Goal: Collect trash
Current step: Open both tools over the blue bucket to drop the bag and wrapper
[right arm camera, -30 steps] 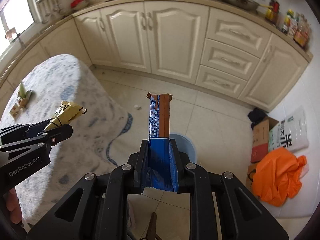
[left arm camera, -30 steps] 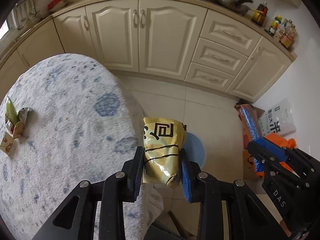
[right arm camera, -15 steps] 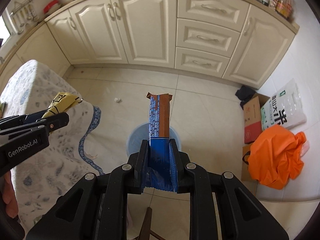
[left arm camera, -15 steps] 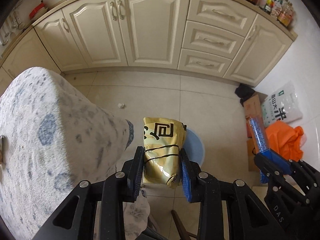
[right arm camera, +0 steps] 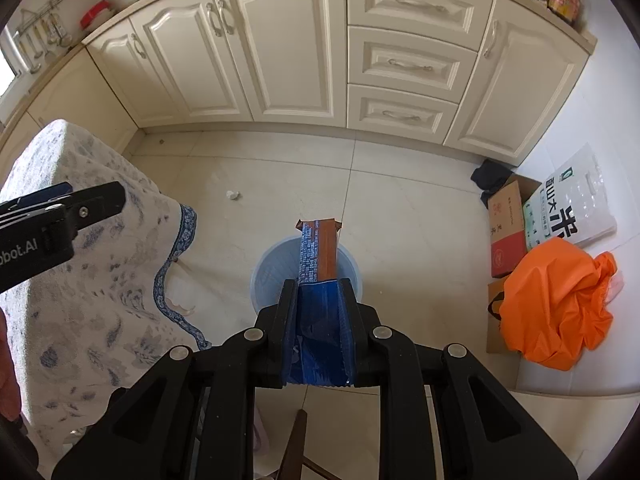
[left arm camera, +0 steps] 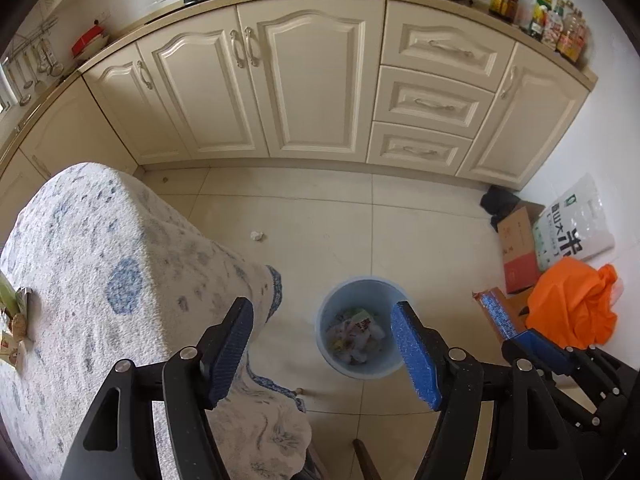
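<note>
My left gripper (left arm camera: 322, 320) hangs over the blue trash bin (left arm camera: 360, 366); its jaws are opening and nothing is between the blue pads (left arm camera: 412, 352). Crumpled wrappers (left arm camera: 356, 332) lie inside the bin. My right gripper (right arm camera: 318, 288) is shut on a long blue-and-brown wrapper (right arm camera: 320, 250), whose free end reaches over the bin's rim (right arm camera: 266, 268). In the left wrist view the right gripper (left arm camera: 532, 340) and its wrapper (left arm camera: 494, 312) sit just right of the bin. The left gripper's finger (right arm camera: 80, 208) shows at the left edge of the right wrist view.
A table under a blue-patterned cloth (left arm camera: 100, 280) stands left of the bin, with more wrappers (left arm camera: 16, 320) at its left edge. A crumpled paper ball (left arm camera: 257, 235) lies on the tiled floor. An orange bag (left arm camera: 568, 304), a cardboard box (left arm camera: 518, 248) and a rice sack (left arm camera: 572, 224) line the right wall.
The left gripper's jaws have opened and the yellow snack bag has left them. Both grippers moved from the table's edge to over the bin; the right still grips its wrapper.
</note>
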